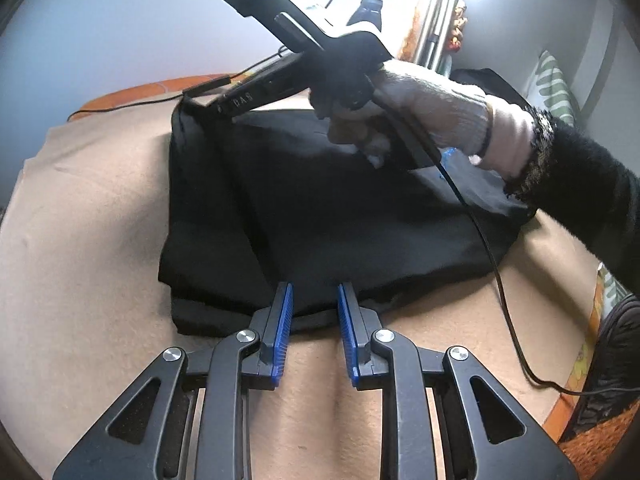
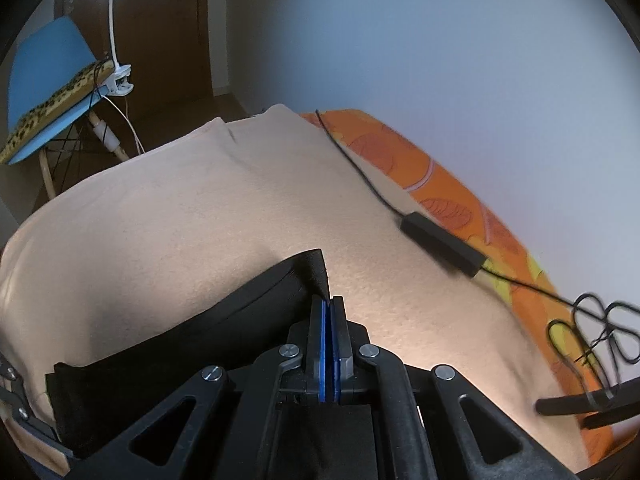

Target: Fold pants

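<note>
My left gripper hangs with its ribbed blue pads apart at the near hem of the black pants, which lie folded in a soft, matte rectangle on the fuzzy beige blanket. My right gripper is pinched tight on the pants' far corner, lifting a peak of cloth. Beyond it, a thin black cable with a boxy adapter crosses onto the orange patterned sheet.
</note>
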Tool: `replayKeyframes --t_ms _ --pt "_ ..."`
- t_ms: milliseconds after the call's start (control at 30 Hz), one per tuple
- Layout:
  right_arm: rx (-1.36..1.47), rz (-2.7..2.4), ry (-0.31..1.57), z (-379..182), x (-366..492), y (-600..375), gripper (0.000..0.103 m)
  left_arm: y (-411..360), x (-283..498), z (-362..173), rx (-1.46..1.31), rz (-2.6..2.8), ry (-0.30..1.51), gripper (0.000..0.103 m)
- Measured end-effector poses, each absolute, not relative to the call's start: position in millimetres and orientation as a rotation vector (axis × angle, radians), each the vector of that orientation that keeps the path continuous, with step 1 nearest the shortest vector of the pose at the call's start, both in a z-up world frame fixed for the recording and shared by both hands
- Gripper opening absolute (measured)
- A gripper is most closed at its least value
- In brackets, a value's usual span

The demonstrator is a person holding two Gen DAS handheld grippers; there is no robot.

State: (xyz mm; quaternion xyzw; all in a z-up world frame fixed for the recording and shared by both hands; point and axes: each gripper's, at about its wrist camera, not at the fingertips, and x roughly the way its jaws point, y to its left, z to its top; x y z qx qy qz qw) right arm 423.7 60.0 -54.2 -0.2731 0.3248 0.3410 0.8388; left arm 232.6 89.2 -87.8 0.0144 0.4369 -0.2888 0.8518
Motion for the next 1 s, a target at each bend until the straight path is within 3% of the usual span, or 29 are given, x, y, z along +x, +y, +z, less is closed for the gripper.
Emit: replayKeyframes --t_ms 67,100,300,500,700,833,1000 --pt "-0.578 0.687 0.663 -47 418 55 0.029 93 236 -80 0.021 -0.578 0.896 0.024" --pt "-0.578 0.684 0.647 -43 414 52 0.035 97 237 -76 0.016 -0.552 0.879 0.026" --pt "-0.470 0.688 0.615 -7 368 -4 0.036 108 255 -74 0.002 -0.437 0.852 0.047" --pt "-0.480 0.604 0.662 -14 299 -75 0.037 111 259 -98 0.102 -0.326 0.950 0.048" --pt "-0.344 0.357 0.747 -21 258 -178 0.037 122 239 -78 0.061 -0.268 0.945 0.047" --pt "-0.154 0.233 0.764 -17 225 -245 0.059 93 218 -56 0.081 -0.333 0.925 0.047" --pt "0.074 0.156 0.764 -22 194 -311 0.062 33 198 -40 0.132 -0.456 0.919 0.047"
